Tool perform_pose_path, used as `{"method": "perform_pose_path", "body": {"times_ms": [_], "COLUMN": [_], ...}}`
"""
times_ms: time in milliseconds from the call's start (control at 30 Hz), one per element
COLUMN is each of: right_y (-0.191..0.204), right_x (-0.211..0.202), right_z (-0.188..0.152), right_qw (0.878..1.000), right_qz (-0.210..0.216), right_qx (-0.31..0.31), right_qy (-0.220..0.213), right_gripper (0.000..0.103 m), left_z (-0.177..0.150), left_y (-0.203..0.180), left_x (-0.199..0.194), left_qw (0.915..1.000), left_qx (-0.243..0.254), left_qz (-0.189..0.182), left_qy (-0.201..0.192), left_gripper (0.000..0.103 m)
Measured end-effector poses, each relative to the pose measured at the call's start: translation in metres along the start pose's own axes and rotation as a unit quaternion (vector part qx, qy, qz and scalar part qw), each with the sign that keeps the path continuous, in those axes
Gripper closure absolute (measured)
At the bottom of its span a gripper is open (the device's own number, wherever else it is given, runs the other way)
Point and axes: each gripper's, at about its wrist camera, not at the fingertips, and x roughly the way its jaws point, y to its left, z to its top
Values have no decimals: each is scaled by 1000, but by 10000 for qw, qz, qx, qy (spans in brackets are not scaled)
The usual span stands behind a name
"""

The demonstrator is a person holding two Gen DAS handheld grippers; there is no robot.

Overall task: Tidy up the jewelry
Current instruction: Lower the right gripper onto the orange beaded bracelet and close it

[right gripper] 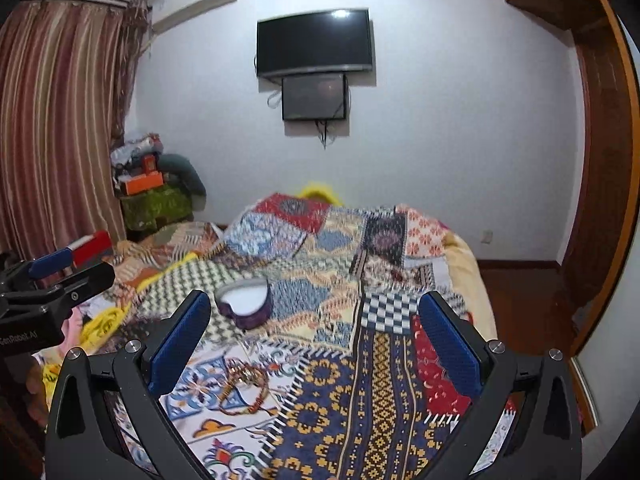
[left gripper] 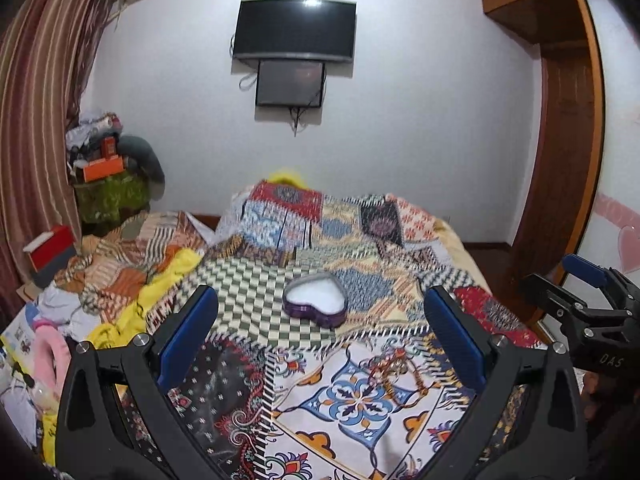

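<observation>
The jewelry (left gripper: pixel 394 376) is hard to make out: a thin tangle of reddish and golden cords lying on the quilt (left gripper: pixel 256 292), almost lost in the busy pattern, so I cannot tell how many pieces are there. In the left wrist view it sits at lower centre right, between the fingers of the left gripper (left gripper: pixel 318 334) but below them, not touched. In the right wrist view it lies at lower left (right gripper: pixel 244 390), near the left finger of the right gripper (right gripper: pixel 314 336), and its long axis runs from lower left to upper right. Both grippers have their jaws spread wide and hold nothing. The box (left gripper: pixel 315 299), heart-shaped, purple, open with a white inside, stands in the middle of the frame, apart from the jewelry; its point faces the upper part of the frame. The bottom of each picture is cut off by the gripper bodies. On the wall, upper centre, hang two dark screens (left gripper: pixel 294 30). A striped curtain (left gripper: pixel 36 120) fills the upper left, and clutter (left gripper: pixel 106 160) is piled under it.
</observation>
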Motion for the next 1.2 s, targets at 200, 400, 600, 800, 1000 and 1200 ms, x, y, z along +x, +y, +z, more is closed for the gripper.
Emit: {"method": "perform_pose_path", "body": {"times_ms": [200, 400, 600, 800, 1000, 1200], "right_y": [-3, -3, 5, 15, 19, 26], "right_x": [32, 63, 82, 98, 106, 108], "right_z": [-20, -42, -59, -70, -75, -79], "right_qw": [9987, 9914, 9814, 9729, 9667, 9636], "right_qz": [65, 562, 952, 1145, 1246, 1348], "right_qx": [-58, 93, 133, -22, -148, -312], "right_qy": [510, 1175, 1664, 2008, 2229, 2290], "right_gripper": [0, 18, 31, 53, 68, 85], "left_z": [-22, -46, -66, -77, -83, -88], "left_y": [3, 8, 8, 8, 8, 4], "left_x": [36, 68, 86, 92, 92, 96], "left_qw": [9984, 9929, 9879, 9849, 9826, 9792], "left_qx": [20, -76, -65, -95, -120, -162], "left_qz": [163, 75, 73, 17, -139, -358], "left_qy": [540, 1184, 1545, 1729, 1850, 1992], "left_gripper": [2, 10, 13, 13, 21, 42]}}
